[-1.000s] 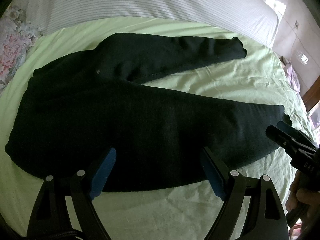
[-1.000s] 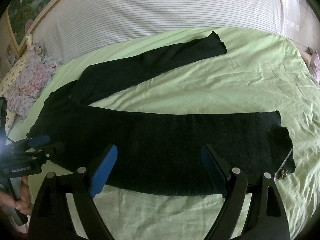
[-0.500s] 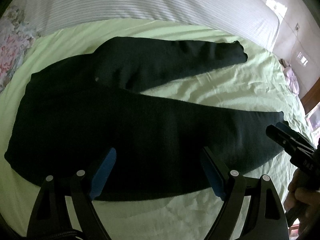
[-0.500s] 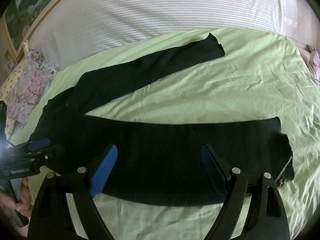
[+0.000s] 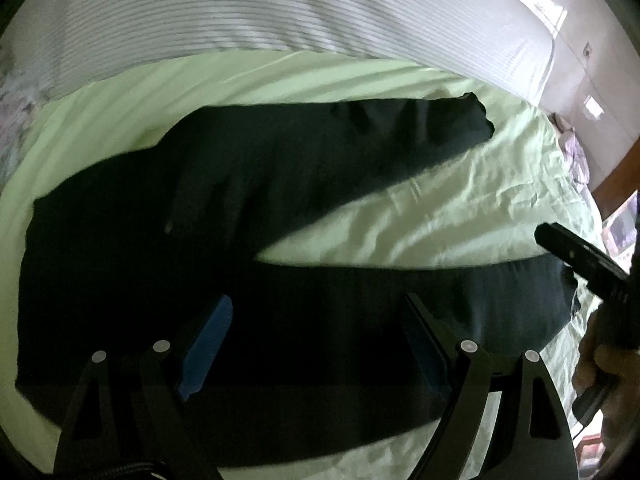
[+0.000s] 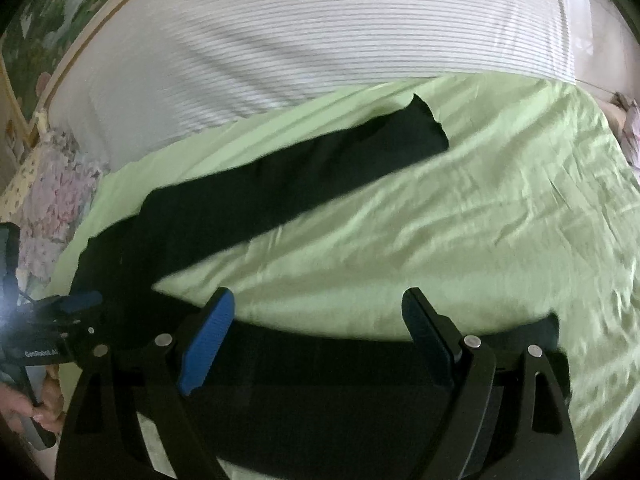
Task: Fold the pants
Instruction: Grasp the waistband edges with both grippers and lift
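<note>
Black pants lie flat on a light green sheet, legs spread in a V. The far leg angles up to the right; the near leg runs across the front. My left gripper is open, empty, low over the near leg near the seat. My right gripper is open, empty, over the near leg, its fingertips at the leg's far edge. Each gripper shows in the other's view: the right one near the near leg's cuff, the left one by the waist.
A white striped bedcover lies behind the green sheet. A floral pillow sits at the left. A framed picture hangs at the upper left. The bed's right edge drops off by wooden furniture.
Both grippers have moved forward and lower over the near leg. The pants now fill more of both views. Both stay open and empty.
</note>
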Tool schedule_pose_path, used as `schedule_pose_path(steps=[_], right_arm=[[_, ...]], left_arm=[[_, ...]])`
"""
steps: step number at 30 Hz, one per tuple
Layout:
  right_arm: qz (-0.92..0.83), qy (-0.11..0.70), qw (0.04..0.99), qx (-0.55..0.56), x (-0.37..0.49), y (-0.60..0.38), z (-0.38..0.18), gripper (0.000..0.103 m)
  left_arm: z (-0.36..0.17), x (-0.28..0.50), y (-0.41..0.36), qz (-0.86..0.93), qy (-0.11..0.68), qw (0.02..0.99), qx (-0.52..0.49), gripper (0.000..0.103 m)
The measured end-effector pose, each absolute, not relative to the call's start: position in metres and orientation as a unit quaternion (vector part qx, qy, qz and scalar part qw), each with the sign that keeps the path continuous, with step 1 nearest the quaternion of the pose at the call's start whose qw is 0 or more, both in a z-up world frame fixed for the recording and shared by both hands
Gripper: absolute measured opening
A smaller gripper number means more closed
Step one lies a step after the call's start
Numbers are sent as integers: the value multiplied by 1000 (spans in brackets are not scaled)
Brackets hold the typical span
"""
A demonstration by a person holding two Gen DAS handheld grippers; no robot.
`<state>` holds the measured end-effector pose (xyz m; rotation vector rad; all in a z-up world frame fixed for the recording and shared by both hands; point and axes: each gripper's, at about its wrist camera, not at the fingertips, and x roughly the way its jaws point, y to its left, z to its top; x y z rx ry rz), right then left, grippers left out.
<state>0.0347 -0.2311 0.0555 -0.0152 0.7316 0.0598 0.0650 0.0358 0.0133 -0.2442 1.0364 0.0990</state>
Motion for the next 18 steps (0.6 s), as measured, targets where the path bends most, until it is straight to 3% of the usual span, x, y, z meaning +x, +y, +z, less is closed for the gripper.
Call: schedule_pose_path(steps=[18], right_arm=[[26,378,924,52,179,-293,103,86]], left_arm=[[22,211,88,6,510,856,-86,86]])
